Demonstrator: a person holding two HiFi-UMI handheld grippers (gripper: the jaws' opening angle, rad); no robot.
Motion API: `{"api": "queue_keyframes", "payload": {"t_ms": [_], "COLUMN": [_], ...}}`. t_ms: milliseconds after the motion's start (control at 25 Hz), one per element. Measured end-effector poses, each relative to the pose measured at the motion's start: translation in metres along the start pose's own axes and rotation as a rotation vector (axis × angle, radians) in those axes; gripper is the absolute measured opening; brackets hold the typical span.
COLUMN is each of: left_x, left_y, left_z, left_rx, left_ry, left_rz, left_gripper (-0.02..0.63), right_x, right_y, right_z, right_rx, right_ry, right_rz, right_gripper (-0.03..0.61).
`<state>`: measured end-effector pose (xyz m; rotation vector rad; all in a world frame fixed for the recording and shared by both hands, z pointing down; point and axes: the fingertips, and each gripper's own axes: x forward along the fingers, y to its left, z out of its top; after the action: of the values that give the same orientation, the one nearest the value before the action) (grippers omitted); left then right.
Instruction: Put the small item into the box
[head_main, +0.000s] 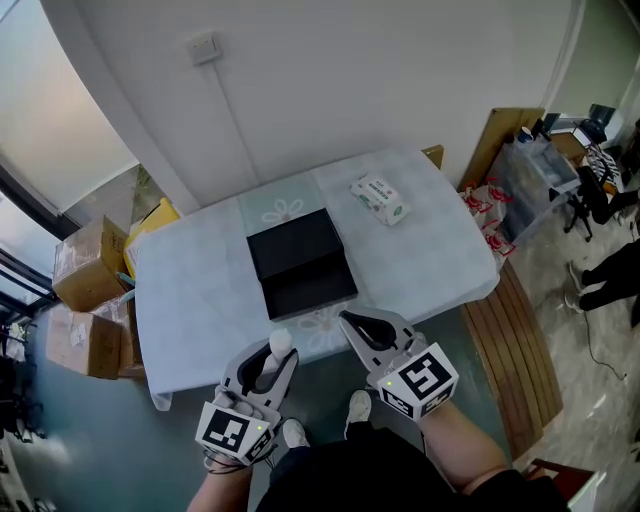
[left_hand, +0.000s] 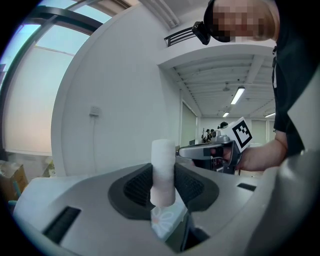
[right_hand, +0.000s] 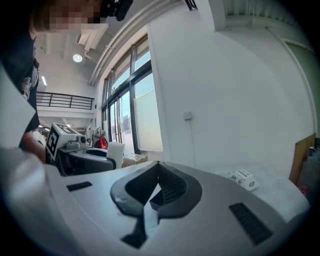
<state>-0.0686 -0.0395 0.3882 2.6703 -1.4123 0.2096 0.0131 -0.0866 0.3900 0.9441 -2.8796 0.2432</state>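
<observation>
- Looking down in the head view, we hold the left gripper (head_main: 276, 358) and the right gripper (head_main: 352, 325) side by side at the near edge of the table (head_main: 190, 295). Both point toward the open black box (head_main: 300, 265) at its middle.
- We see the small white cylinder (head_main: 281, 343) upright at the left gripper's tip, short of the box and not in it. A tissue pack (head_main: 380, 199) lies well apart from it at the table's far right, and cardboard boxes (head_main: 85, 265) stand on the floor to the left.
- From the left gripper view, our jaws press on the cylinder from both sides, with its top standing above them. The right gripper shows beyond, held in a hand (left_hand: 257, 156).
- From the right gripper view, our jaws meet at the tips with nothing between them. The tissue pack lies ahead on the right, and the left gripper with the cylinder shows at the left.
</observation>
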Motion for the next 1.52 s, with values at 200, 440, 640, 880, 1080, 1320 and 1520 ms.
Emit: {"api": "queue_keyframes", "payload": {"t_ms": [200,440,640,880,1080,1320,1520], "left_x": [0.016,0.027,0.04,0.057,0.072,0.092,0.111], "left_y": [-0.004,-0.007,-0.005,0.004,0.018,0.044,0.066], "left_z": [0.002,0.005,-0.003,-0.012,-0.02,-0.039,-0.062], "left_rx": [0.006,0.02,0.01,0.002,0.006,-0.01,-0.006], "left_ry": [0.007,0.026,0.055,0.071,0.094,0.13,0.186], "left_rz": [0.044,0.077,0.084,0.074,0.057,0.017,-0.029], "left_gripper": [0.132,0.132,0.132,0.132,0.132,0.132,0.132], "right_x": [-0.002,-0.003,-0.006,-0.003,0.005,0.028,0.05], "right_y": [-0.017,-0.029,-0.042,-0.055,-0.065,-0.076,-0.089], "right_z": [0.001,0.007,0.006,0.002,0.001,-0.009,-0.018], "right_rx": [-0.002,0.003,0.011,0.023,0.033,0.047,0.071], "right_ry": [0.001,-0.01,-0.011,-0.004,0.003,0.033,0.061], "right_rz": [0.038,0.062,0.06,0.042,0.019,-0.014,-0.055], "right_gripper": [0.009,0.009,0.009,0.009,0.009,0.009,0.009]}}
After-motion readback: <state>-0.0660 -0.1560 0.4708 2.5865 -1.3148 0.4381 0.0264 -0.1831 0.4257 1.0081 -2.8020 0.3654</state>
